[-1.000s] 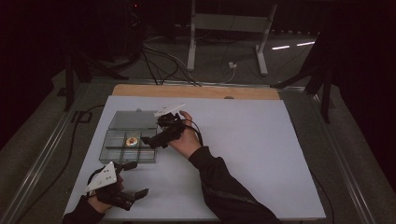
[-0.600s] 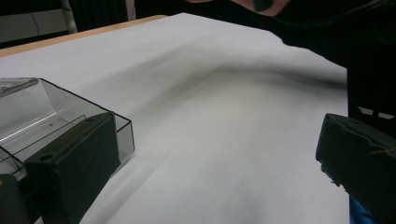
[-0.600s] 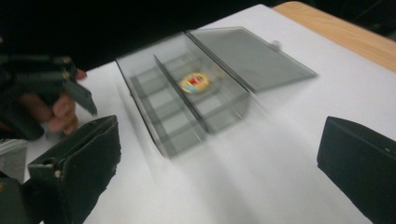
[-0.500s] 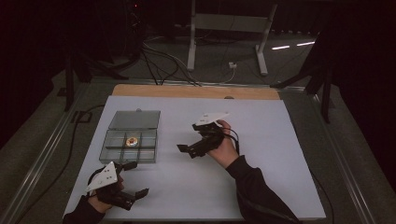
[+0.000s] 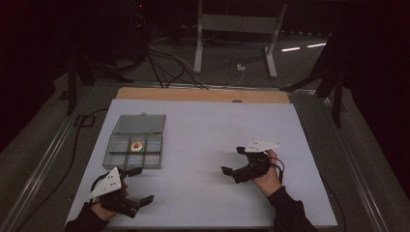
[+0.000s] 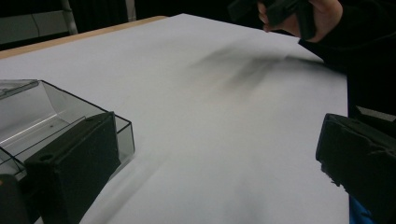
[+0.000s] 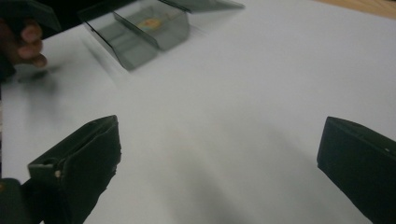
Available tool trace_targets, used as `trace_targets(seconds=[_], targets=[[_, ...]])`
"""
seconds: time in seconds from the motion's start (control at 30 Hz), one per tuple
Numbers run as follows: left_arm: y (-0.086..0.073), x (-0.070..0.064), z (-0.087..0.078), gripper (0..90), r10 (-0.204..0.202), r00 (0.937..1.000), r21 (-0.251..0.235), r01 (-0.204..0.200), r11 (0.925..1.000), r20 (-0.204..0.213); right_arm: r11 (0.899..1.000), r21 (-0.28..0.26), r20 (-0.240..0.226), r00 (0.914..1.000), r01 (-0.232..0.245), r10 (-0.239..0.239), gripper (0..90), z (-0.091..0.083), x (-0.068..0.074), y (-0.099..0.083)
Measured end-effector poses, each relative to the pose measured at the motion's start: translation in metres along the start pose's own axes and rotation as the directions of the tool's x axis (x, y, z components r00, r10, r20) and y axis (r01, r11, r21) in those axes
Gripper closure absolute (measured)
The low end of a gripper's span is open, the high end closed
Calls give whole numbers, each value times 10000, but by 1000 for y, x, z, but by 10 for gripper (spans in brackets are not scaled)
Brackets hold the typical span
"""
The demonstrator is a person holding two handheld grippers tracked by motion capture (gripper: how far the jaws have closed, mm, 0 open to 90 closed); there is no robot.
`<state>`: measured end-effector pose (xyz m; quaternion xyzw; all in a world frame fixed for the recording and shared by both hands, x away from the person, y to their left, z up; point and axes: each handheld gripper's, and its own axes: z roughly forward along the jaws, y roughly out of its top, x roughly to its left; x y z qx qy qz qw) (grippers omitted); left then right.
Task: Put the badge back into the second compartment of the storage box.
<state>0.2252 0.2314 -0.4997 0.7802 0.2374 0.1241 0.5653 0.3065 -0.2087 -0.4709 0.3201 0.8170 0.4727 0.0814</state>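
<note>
Clear compartment box (image 5: 136, 140), lid open, lies on the white surface (image 5: 208, 121) at far left; small round item (image 5: 137, 146) in a middle compartment. Left tongs (image 5: 140, 186) released, empty, just near of the box's near edge. Right tongs (image 5: 232, 162) released, empty, well apart to the box's right.

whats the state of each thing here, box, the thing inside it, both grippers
clear plastic box: lid open, laid back flat on the table
small round item: resting in a middle compartment of the box
left gripper: open, empty, beside the box
right gripper: open, empty, above bare table
</note>
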Motion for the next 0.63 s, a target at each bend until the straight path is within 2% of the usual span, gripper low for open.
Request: trace_targets(seconds=[0.2, 0.33, 0.5, 0.63], targets=[[0, -1, 0, 4, 21, 10000, 14, -21, 10000, 24, 9988, -133, 560, 9973, -466, 472, 0, -29, -5, -28], [0, -1, 1, 4, 24, 10000, 24, -24, 10000, 23, 9977, -155, 841, 9942, -655, 666, 0, -42, -5, -44], [0, -1, 2, 4, 49, 10000, 57, -49, 10000, 14, 9940, -112, 1049, 9884, -1092, 1098, 0, -50, -8, -61], [0, -1, 2, 4, 62, 10000, 77, -62, 10000, 19, 9918, -354, 1281, 9837, -1230, 1266, 0, -54, -12, -63]])
